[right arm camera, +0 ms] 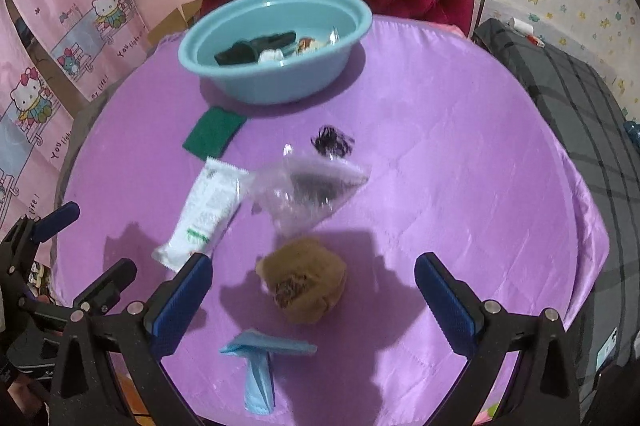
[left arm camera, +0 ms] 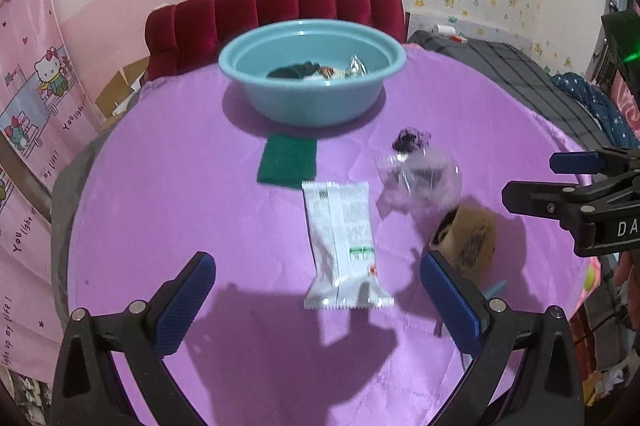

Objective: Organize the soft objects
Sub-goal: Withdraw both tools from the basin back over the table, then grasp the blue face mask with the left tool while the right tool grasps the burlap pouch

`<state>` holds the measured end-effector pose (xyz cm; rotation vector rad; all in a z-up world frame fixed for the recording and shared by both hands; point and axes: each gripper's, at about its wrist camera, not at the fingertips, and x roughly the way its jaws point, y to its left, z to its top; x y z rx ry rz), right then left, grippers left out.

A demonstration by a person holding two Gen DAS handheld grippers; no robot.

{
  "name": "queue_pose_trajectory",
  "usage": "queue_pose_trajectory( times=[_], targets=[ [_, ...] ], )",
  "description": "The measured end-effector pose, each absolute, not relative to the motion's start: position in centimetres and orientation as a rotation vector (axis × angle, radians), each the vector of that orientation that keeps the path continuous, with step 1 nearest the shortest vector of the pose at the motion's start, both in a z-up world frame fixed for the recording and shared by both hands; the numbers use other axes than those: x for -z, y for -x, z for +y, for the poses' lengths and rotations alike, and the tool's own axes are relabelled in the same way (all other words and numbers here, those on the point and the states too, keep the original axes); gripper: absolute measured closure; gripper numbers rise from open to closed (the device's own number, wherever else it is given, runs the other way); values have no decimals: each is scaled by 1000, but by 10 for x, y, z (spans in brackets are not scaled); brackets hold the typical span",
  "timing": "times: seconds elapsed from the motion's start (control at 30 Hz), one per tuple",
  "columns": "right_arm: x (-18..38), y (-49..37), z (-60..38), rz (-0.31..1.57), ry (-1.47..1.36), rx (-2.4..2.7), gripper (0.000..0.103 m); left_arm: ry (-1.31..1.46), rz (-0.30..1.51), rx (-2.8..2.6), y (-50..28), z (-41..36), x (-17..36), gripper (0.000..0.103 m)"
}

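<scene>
On the purple tablecloth lie a white snack packet, a green scouring pad, a clear plastic bag, a dark scrunchie and a brown furry lump. My left gripper is open, hovering over the packet's near end. My right gripper is open above the brown lump. A light blue folded cloth lies just in front of it. The teal basin at the back holds dark cloth and small wrapped items.
A red padded headboard stands behind the table. A grey checked blanket lies to the right, and pink cartoon curtains hang on the left. The right gripper's body shows at the right edge of the left wrist view.
</scene>
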<state>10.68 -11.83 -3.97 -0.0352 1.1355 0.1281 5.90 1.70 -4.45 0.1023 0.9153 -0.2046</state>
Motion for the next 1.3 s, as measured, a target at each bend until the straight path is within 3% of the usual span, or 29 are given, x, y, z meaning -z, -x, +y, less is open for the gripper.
queue_pose_trajectory(
  times=[0.6,1.3],
  targets=[
    [93,-90,-129,1201,7,-136,0,-78,945,231,-33,12,80,0],
    [86,-80,-160,1193,-29,-44,0,-115,1002,468,-11,-51,92,0]
  ],
)
